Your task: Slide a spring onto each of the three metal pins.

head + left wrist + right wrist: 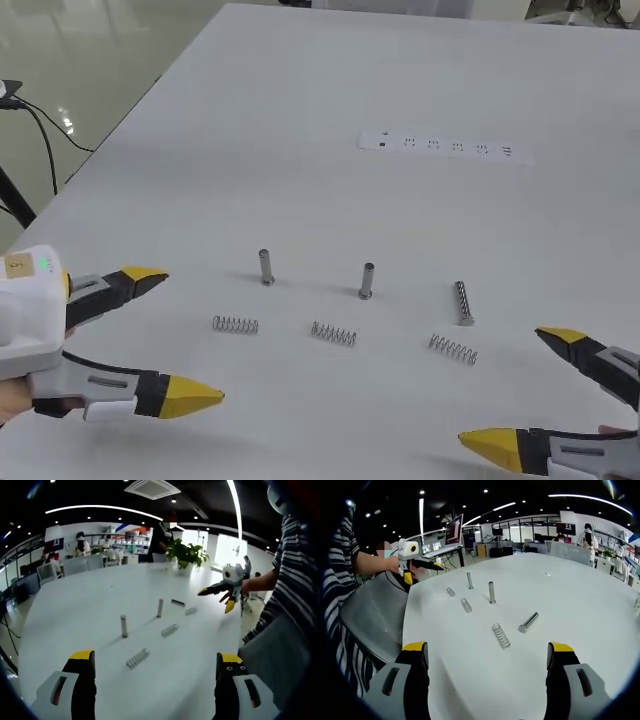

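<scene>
Both grippers are cut off by the head view's edges. Three bare steel pins line the white table (300, 100): left pin (265, 267) and middle pin (367, 281) upright, right pin (462, 302) lying flat. Left spring (235, 324), middle spring (333, 334) and right spring (452, 348) lie loose around each pin's six-to-seven o'clock. Left gripper (190, 335) at eight o'clock, right gripper (500, 385) at five, jaws spread wide, empty.
</scene>
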